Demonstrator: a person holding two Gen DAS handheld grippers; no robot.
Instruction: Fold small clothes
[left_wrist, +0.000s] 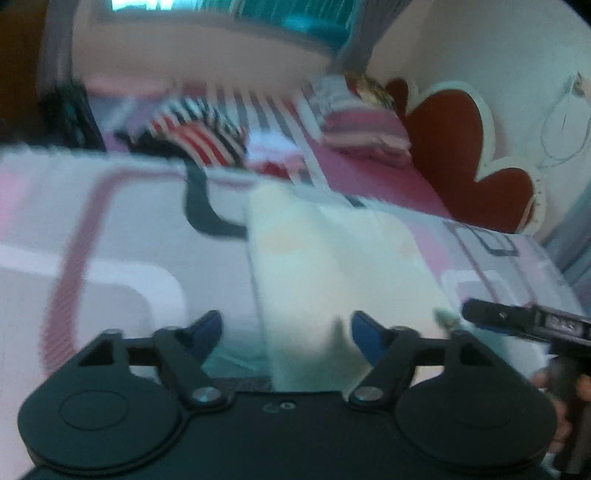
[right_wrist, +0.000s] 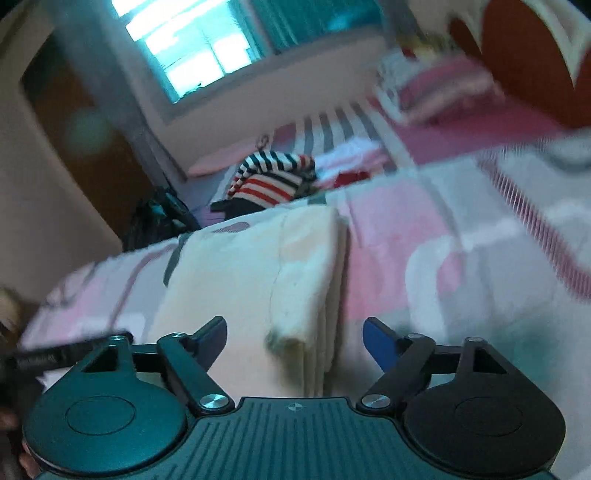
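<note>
Both views blurred. Folded cream garment (left_wrist: 340, 258) lying flat on a bedspread (left_wrist: 122, 229) patterned in pink, white and grey with dark outlined squares. In the right wrist view, same cream garment (right_wrist: 258, 266) seen as a stack of several layers, layered edge and a near corner turned toward the camera.

Left gripper (left_wrist: 286, 328) jaws wide apart, blue fingertips (left_wrist: 365, 334) on either side of the near end of the garment, pads not pressing on the cloth; right-hand tip overlapping the cloth's edge in the picture, actual touch impossible to tell through the blur. Right gripper (right_wrist: 295, 341) jaws likewise spread wide, near corner of the folded stack lying between the blue fingertips (right_wrist: 380, 345) without being pinched. Nothing held by either tool.

Each gripper visible from the other's camera: right gripper's black body at the right edge of the left view with part of a hand (left_wrist: 546, 384) behind it, left gripper's dark bar at the left edge of the right view.

Farther back on the bed, a pile of striped clothes (right_wrist: 273, 179) in red, white and dark bands, well apart from the cream piece. Beyond that, pink folded bedding (left_wrist: 364, 129), a red headboard (left_wrist: 465, 147) with a scalloped white border, a bright window (right_wrist: 192, 48) and a dark wooden door (right_wrist: 74, 122).
</note>
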